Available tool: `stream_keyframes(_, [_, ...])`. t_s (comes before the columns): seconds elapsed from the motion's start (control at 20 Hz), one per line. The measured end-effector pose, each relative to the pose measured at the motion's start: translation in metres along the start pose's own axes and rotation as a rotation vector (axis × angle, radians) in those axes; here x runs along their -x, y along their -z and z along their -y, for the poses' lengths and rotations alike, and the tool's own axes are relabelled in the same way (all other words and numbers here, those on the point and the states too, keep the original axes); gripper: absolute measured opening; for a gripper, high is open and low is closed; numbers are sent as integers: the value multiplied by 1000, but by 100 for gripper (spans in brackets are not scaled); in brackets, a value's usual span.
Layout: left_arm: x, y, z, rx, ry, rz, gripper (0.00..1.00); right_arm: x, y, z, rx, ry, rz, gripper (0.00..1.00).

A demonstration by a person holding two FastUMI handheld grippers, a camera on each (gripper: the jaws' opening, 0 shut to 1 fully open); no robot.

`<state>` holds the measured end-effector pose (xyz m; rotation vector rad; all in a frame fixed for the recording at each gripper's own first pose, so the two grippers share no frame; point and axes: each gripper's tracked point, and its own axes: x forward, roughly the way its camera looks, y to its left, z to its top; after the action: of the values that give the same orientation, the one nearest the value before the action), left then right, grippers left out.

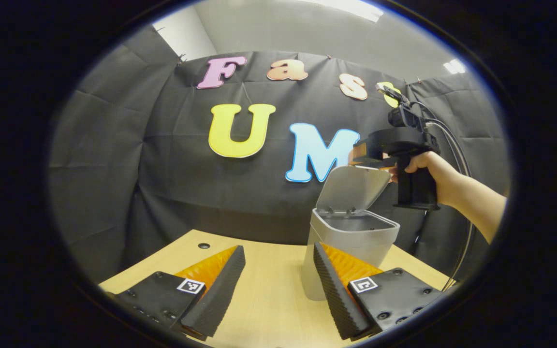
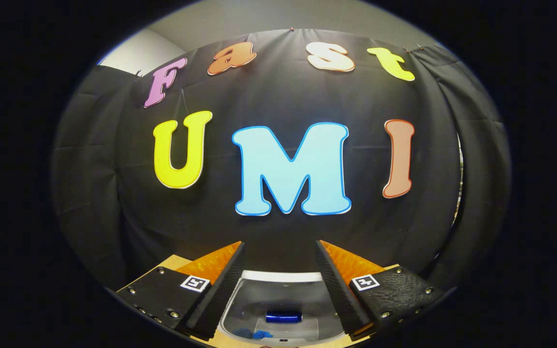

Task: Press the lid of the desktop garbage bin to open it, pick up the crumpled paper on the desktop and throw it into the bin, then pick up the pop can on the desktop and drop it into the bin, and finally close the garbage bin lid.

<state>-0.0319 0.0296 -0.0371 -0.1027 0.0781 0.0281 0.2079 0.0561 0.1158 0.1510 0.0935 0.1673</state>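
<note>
The grey desktop bin point(image 1: 356, 241) stands on the wooden table point(image 1: 269, 295) with its lid point(image 1: 356, 188) swung up. My left gripper point(image 1: 278, 247) hovers open just in front of the bin, nothing between its fingers. In the left gripper view a hand holds my right gripper point(image 1: 368, 154) at the raised lid's top edge. In the right gripper view my right gripper point(image 2: 279, 244) is open above the bin, with the lid's pale edge point(image 2: 278, 276) between and below its fingers. A blue object, likely the pop can point(image 2: 283, 317), lies inside the bin beside a small blue scrap point(image 2: 254, 333).
The black cloth wall hangs close behind the table. A small round hole point(image 1: 204, 245) marks the tabletop at the back left. A cable point(image 1: 462, 159) trails down from the right gripper at the right side.
</note>
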Motion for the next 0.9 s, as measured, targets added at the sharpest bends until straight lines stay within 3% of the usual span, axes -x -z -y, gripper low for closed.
stream_keyframes(0.3, [2,5,-3,-16,-8,-13,93,2,52,-3,24,1,-34,92])
stream_keyframes(0.6, [1,7,-6,-15,-14,-23,91,7,74,-3,26,-1,-28,91])
stream_keyframes(0.9, [2,7,3,-25,5,-18,96,6,84,-2,23,6,-28,91])
